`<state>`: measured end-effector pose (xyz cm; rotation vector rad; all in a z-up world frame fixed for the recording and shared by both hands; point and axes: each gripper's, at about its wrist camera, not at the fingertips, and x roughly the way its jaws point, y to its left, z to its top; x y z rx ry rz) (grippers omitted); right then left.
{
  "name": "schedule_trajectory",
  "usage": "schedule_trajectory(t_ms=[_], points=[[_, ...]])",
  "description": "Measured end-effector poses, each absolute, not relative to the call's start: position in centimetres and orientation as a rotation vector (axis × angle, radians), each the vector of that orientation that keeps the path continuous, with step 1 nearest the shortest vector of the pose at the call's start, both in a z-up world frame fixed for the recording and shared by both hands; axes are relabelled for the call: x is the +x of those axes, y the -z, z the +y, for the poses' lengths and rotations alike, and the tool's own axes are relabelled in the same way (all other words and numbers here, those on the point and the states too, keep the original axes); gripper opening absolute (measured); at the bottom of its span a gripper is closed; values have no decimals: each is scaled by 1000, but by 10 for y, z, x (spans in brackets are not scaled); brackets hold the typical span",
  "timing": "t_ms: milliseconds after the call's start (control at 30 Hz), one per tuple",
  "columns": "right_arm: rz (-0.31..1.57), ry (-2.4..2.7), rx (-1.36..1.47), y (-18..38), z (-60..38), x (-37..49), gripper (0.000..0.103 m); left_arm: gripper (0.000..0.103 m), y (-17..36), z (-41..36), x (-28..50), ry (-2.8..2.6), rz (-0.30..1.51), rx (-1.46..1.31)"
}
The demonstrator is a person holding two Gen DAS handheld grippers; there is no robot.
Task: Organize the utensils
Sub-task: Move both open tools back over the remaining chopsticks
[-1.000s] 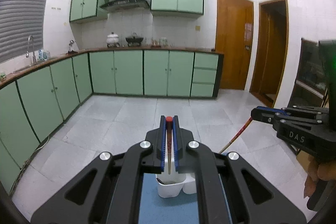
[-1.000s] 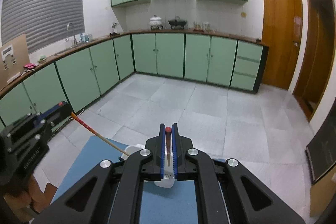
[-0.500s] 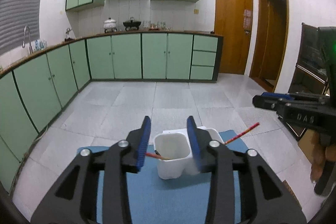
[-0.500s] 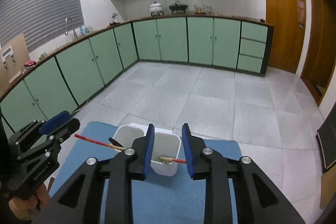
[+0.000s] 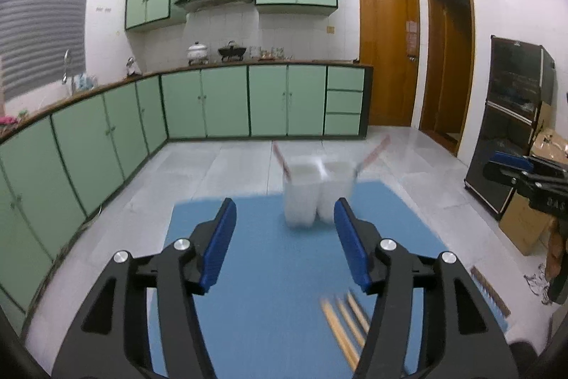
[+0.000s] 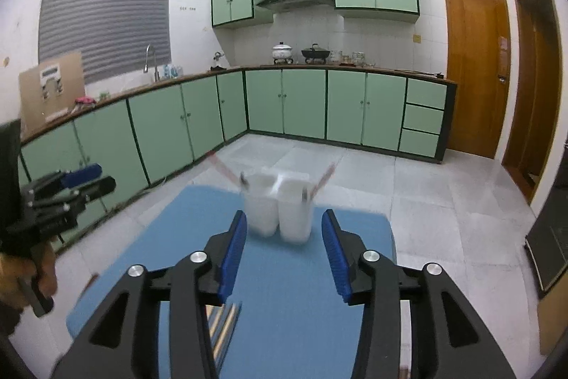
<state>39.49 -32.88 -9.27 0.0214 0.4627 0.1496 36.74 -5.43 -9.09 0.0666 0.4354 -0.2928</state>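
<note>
Left gripper (image 5: pixel 285 242) has just been opening, jaws apart with nothing between, above the blue mat (image 5: pixel 277 272); white utensil cups (image 5: pixel 317 192) with red chopsticks stand far, loose chopsticks (image 5: pixel 342 322) near right.

Right gripper (image 6: pixel 284 249), likewise just opening and empty, faces the cups (image 6: pixel 277 208); more chopsticks (image 6: pixel 225 325) lie near left.

My left tool (image 5: pixel 285 238) is black with blue pads (image 5: pixel 218 242) and silver screws; my right tool (image 6: pixel 284 247) matches it. The mat (image 5: pixel 277 272) over the surface is plain blue. The 2 holders (image 5: pixel 317 192) are white, each with a red chopstick (image 5: pixel 374 153) in it. The loose chopsticks (image 5: pixel 342 322) are pale wood. Cabinets (image 6: pixel 284 102) are mint green with dark edges, the floor (image 6: pixel 426 201) is grey tile, the door (image 6: pixel 474 66) orange-brown, and the blind (image 6: pixel 103 9) grey-striped.
</note>
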Motion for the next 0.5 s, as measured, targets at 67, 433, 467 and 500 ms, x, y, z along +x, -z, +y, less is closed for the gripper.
schedule_trajectory(t_ms=[67, 433, 467, 500], points=[[486, -144, 26, 122, -320, 362, 45, 59, 117, -47, 332, 278, 463, 54], [693, -135, 53, 251, -274, 270, 45, 59, 252, -52, 227, 283, 717, 65], [699, -129, 54, 255, -272, 268, 45, 59, 260, -55, 224, 289, 734, 69], [704, -128, 55, 257, -272, 267, 45, 59, 266, -58, 222, 294, 748, 74]])
